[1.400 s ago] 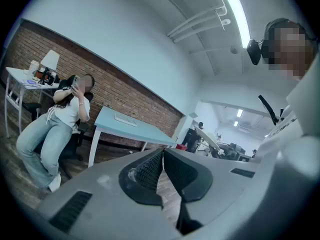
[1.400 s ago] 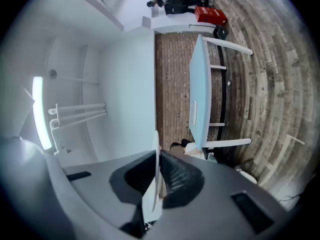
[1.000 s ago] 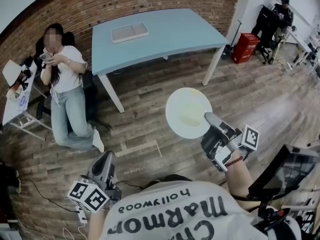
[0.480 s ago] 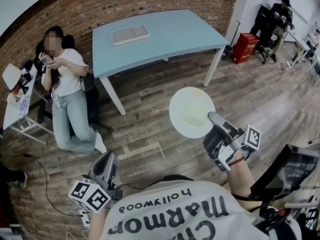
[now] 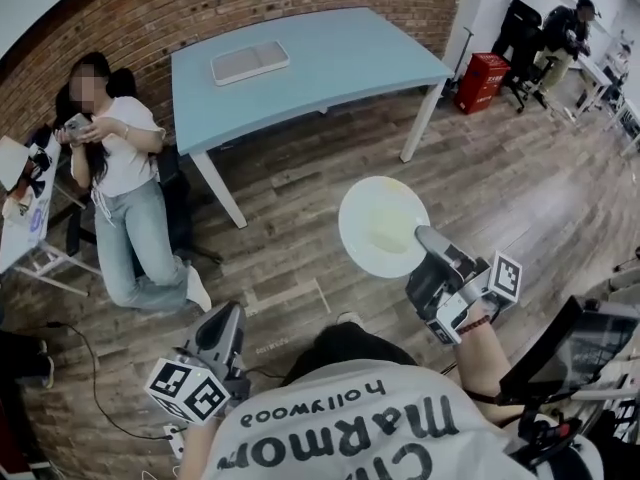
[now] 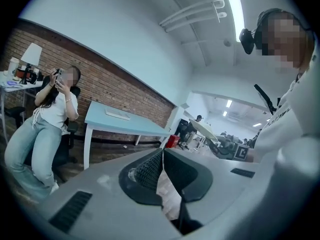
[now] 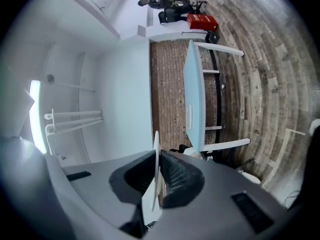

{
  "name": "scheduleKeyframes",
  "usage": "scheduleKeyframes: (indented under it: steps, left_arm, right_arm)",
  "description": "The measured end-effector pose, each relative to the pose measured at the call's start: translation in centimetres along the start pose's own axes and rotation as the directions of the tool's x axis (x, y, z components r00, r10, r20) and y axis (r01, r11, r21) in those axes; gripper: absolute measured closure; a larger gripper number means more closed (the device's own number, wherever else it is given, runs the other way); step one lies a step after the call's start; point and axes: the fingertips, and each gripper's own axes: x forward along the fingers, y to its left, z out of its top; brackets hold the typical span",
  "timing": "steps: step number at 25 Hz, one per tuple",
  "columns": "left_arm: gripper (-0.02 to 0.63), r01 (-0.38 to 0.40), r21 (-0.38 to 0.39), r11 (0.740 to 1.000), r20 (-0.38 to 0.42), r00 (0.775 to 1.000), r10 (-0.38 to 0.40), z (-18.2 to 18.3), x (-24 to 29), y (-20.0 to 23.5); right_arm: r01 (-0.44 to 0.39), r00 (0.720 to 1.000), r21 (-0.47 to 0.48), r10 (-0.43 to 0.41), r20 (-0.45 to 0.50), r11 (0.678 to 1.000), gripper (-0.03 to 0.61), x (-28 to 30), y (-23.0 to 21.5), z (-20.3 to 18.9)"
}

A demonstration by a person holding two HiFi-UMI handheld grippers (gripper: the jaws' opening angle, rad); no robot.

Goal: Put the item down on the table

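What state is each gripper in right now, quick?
Left gripper: closed, nothing between the fingers.
Right gripper: closed on the plate, gripping its rim.

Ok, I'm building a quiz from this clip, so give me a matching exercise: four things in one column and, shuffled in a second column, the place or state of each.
Column one
1. white plate
2. flat white tray
3. red crate
4. left gripper

Column two
A. standing on the floor, past the table's right end
B. clamped by its rim in the right gripper, held in the air
C. lying on the blue table
D. jaws together, nothing between them

Pairs: 1-B, 2-C, 3-A, 4-D
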Motion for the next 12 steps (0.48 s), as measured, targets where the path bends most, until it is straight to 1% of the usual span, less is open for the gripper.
scheduleKeyframes:
  steps: [2, 7, 12]
  left_arm:
    - [0.6, -0.005, 0.002, 1.0, -0.005, 1.0, 0.005, 0.1, 0.8, 0.5]
    - [0.6, -0.035, 0.006, 0.999, 0.016, 0.999, 0.035, 1.3, 3.4, 2.4]
    - [0.6, -0.065, 0.02, 0.998, 0.031, 0.997, 0.064, 3.3, 7.8, 4.6]
  right_arm:
    - [-0.001, 1.0, 0.007, 0.001, 0.002, 1.0, 0.555, 0.6, -0.4, 0.8]
    - [0.008, 1.0, 0.028, -0.008, -0.014, 1.0, 0.554, 3.7, -2.3, 3.0]
    - [0.02, 0.998, 0.0, -0.02, -0.066, 1.0, 0.554, 8.1, -3.9, 6.4]
